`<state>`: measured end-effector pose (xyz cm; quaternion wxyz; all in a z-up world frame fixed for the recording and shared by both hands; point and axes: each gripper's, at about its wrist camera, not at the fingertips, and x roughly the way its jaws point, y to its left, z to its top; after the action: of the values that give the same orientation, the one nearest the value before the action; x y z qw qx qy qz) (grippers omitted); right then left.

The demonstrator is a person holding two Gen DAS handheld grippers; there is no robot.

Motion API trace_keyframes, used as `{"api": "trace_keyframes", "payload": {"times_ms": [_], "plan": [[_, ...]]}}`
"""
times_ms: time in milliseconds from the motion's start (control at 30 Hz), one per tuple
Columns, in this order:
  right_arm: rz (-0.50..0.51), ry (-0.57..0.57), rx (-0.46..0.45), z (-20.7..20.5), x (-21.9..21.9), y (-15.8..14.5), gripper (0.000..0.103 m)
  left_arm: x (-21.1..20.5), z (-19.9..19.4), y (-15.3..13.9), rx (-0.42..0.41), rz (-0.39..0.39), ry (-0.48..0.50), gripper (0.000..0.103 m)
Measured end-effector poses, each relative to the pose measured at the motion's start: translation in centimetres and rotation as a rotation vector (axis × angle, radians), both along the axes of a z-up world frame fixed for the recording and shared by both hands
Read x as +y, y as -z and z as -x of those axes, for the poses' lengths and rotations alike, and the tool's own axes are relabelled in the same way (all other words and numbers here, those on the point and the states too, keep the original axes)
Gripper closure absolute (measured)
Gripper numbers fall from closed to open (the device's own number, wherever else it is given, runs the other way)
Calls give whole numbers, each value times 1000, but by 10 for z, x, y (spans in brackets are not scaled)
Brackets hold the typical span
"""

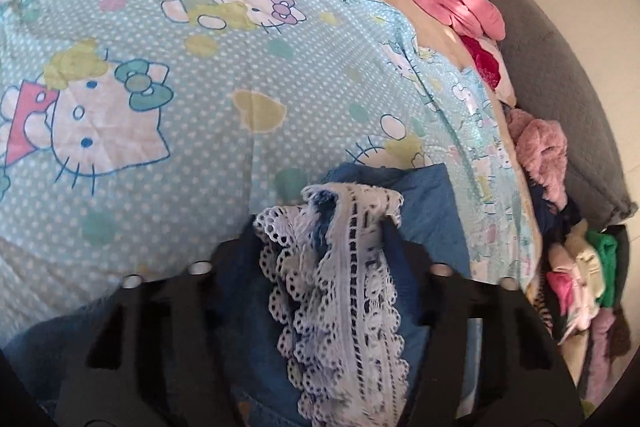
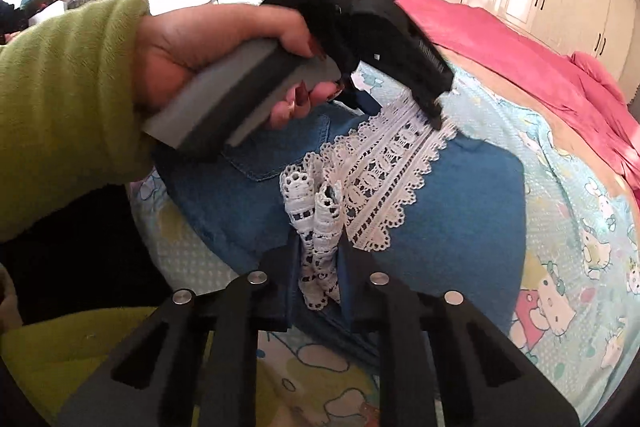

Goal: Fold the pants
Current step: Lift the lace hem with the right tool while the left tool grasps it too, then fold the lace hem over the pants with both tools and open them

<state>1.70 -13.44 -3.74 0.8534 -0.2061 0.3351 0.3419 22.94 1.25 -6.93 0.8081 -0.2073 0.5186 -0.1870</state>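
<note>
Matt denim pants (image 2: 460, 211), openwork lace trim (image 2: 384, 179)

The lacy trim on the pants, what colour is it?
White, with scalloped edges and little holes, on blue denim pants. The lace trim shows best in the right wrist view.

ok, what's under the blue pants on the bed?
The blue pants lie on the cartoon-cat sheet, which shows around them. White lace trim lies on top. What is beneath the pants themselves is covered, so I cannot tell.

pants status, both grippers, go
Left gripper shut on lace trim. Right gripper shut on lace trim too. Blue jeans bunched on the bed sheet, not folded. Nothing in the way.
</note>
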Motion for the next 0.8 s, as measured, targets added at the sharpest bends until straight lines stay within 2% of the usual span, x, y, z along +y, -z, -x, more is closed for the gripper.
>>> {"api": "trace_keyframes", "payload": {"times_ms": [33,100,233,300,367,500,567,633,667,733,800], "plan": [[2,-5,-11,1,-3,-2,88,-2,0,-1,-8,-4,4,77],[0,-11,-18,-1,-6,-4,88,-2,3,-5,-21,4,4,84],[9,-55,-10,0,-7,-5,88,5,19,-21,-89,15,-8,86],[46,-88,-13,1,0,3,88,7,24,-23,-102,0,-11,86],[76,-100,-14,3,7,9,88,5,22,-18,-95,-28,-5,84],[77,-108,-6,4,17,12,83,3,18,-6,-76,-54,-12,68],[75,-117,4,4,17,12,81,5,19,-4,-79,-44,-15,64],[53,-123,23,5,13,7,79,9,23,-8,-92,-51,-27,49],[28,-126,45,4,9,4,77,12,26,-12,-103,-61,-34,47],[-21,-119,77,-1,-1,-4,64,16,32,-19,-130,-76,-44,45],[-51,-103,75,-3,-14,-12,59,19,41,-28,-156,-101,-55,45]]}}
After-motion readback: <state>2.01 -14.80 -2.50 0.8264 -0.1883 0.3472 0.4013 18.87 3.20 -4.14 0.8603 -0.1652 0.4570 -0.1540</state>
